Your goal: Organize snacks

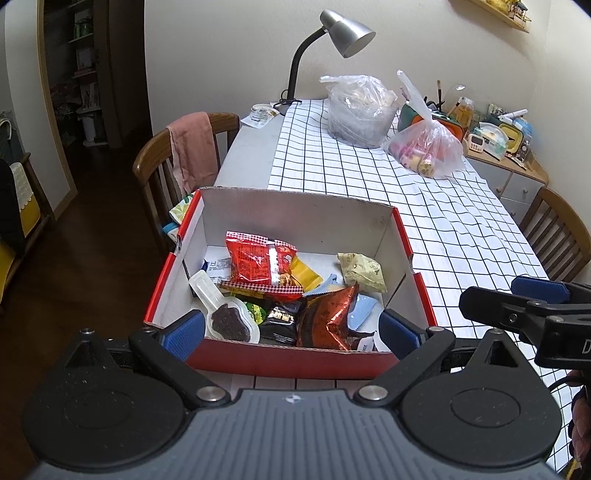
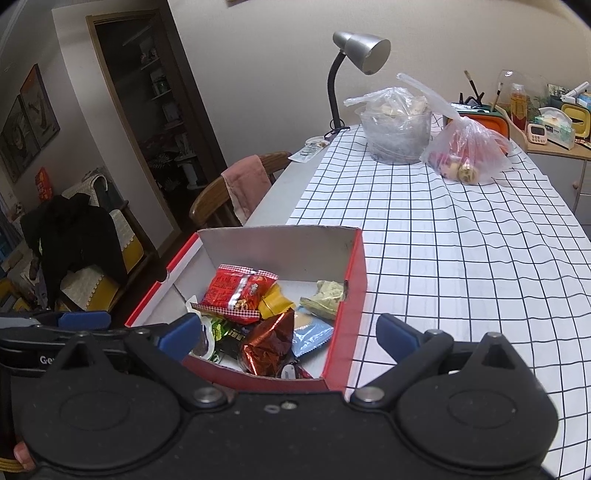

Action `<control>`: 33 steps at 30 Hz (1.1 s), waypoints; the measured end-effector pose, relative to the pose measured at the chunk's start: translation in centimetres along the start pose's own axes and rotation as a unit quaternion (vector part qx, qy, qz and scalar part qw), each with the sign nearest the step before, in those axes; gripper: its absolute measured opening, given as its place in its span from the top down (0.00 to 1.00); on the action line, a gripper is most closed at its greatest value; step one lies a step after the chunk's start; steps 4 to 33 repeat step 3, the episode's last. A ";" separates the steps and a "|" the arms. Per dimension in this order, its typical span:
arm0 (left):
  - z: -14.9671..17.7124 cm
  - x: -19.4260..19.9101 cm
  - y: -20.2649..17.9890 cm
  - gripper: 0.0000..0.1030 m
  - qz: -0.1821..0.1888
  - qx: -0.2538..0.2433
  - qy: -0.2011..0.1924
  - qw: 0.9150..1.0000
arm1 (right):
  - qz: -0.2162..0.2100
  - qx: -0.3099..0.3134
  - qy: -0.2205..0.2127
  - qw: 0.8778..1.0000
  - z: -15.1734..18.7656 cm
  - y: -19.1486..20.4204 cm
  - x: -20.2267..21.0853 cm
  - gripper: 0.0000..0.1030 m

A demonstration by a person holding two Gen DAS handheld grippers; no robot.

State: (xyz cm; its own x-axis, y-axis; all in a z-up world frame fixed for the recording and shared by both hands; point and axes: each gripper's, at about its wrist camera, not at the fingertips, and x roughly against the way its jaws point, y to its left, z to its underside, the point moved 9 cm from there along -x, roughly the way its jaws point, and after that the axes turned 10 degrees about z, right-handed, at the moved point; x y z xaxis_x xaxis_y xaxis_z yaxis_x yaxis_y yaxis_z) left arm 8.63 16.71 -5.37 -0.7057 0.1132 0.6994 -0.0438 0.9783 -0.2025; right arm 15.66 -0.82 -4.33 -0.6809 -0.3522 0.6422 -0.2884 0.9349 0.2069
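Observation:
A red cardboard box [image 1: 295, 360] with a white inside stands on the checked tablecloth and holds several snack packs: a red checked bag [image 1: 258, 264], a shiny brown-red pack [image 1: 327, 317], a pale green pack [image 1: 364, 271] and a clear tub of dark beans [image 1: 229, 321]. My left gripper [image 1: 291, 332] is open and empty, just above the box's near wall. My right gripper [image 2: 288, 336] is open and empty, over the box's near right corner [image 2: 332, 376]. The same red bag [image 2: 236, 291] shows in the right wrist view. The right gripper also shows at the right of the left wrist view [image 1: 517, 306].
Two plastic bags of food [image 1: 360, 107] [image 1: 428, 147] and a silver desk lamp [image 1: 343, 33] stand at the table's far end. A wooden chair with a pink cloth [image 1: 192, 147] is at the left, another chair [image 1: 557, 232] at the right. A cluttered sideboard [image 1: 498, 140] lies beyond.

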 end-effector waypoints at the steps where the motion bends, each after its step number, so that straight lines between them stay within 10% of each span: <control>1: 0.0 0.0 -0.2 0.02 0.000 0.000 0.001 1.000 | -0.001 -0.001 0.000 1.000 0.1 -0.2 0.0 0.01; 33: 0.1 0.0 -0.6 0.02 0.000 0.000 0.003 1.000 | -0.001 -0.001 0.001 1.000 0.2 -0.7 0.1 0.01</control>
